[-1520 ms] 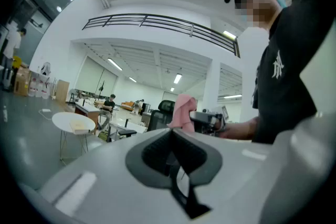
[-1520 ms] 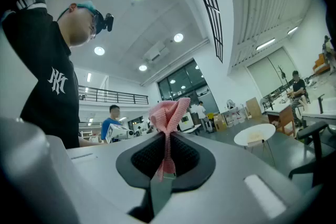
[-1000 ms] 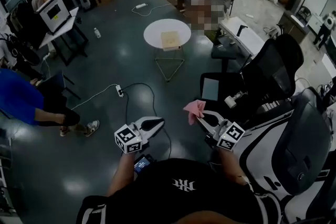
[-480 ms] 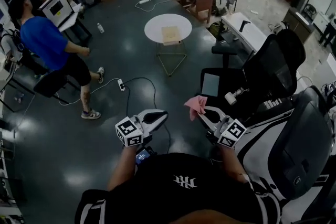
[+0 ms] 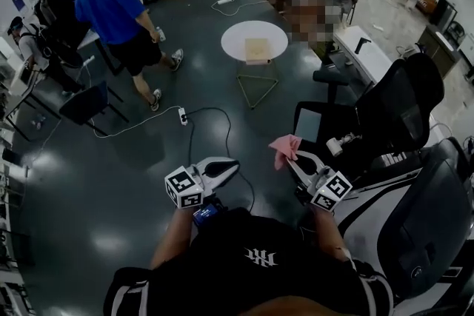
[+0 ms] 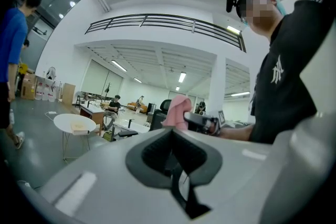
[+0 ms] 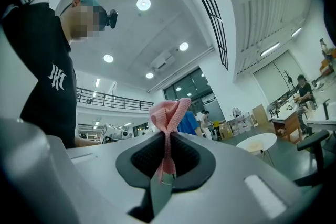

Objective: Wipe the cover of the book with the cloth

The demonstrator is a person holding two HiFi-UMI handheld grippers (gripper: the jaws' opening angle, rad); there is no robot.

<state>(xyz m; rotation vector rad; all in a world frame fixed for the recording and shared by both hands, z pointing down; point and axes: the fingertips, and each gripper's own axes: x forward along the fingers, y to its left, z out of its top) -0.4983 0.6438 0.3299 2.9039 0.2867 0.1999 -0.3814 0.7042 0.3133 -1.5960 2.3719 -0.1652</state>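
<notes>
**Cloth pinched in the right claw, well short of the table**

Since a second ago the person in the blue shirt (image 5: 111, 7) has walked from the left edge of my head view up toward the far left corner. The round white table (image 5: 235, 35) has slid a little to the right in the picture. Both claws sit much as they did, in front of my chest over the dark floor (image 5: 111, 181).

A black office chair (image 5: 392, 107) stands just to my right. The table is well ahead of me and carries a flat tan object (image 5: 257, 49); I cannot tell whether that is the book.

My right gripper (image 5: 290, 158) has its jaws clamped on the pink cloth (image 5: 284, 147). The cloth is nipped by its lower part and bunches up above the jaw tips. The cloth is in the air, well apart from the table. My left gripper (image 5: 231, 168) has its jaws pressed together with nothing between them.
</notes>
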